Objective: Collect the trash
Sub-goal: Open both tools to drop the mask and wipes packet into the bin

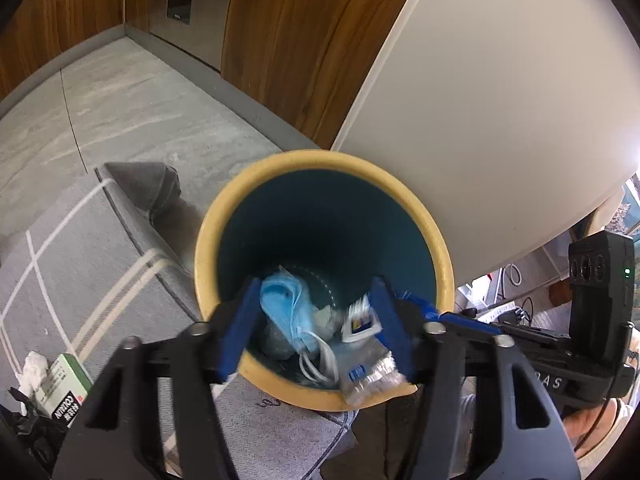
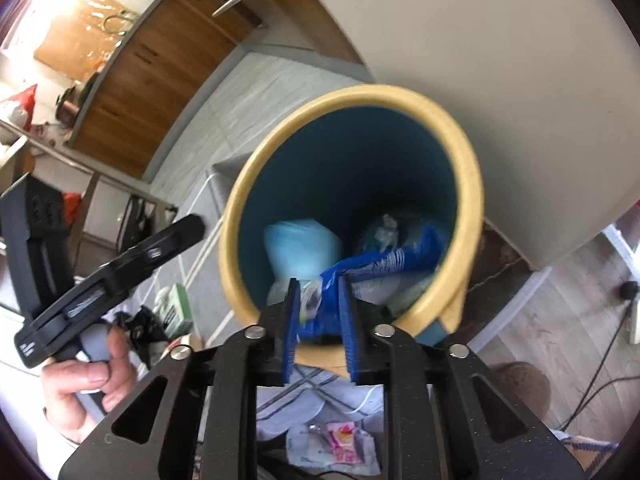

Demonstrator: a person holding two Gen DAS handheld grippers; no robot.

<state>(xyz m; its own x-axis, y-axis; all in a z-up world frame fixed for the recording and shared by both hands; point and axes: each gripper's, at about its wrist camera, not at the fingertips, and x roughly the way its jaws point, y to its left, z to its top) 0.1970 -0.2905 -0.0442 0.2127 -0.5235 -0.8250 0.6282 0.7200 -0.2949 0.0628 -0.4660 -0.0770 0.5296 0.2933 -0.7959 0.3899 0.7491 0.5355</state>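
Left wrist: my left gripper (image 1: pixel 316 320) gapes over the bin (image 1: pixel 224 216); mask (image 1: pixel 284 304) inside. Right gripper (image 2: pixel 320 312) stands ajar, blue wrapper (image 2: pixel 380 264) at twelve o'clock; grip unclear.

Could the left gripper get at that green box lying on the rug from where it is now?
Probably yes. The green box lies in the open on the rug, and the left gripper is open over the bin; it would need to swing across first.

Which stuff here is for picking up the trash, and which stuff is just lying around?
For the job:
- bin with the yellow rim
- blue face mask inside it
- blue wrapper at the right gripper
- clear packet by the left gripper
- green box and crumpled tissue on the rug

Just lying around:
- grey rug
- wooden cupboards
- cables on the floor
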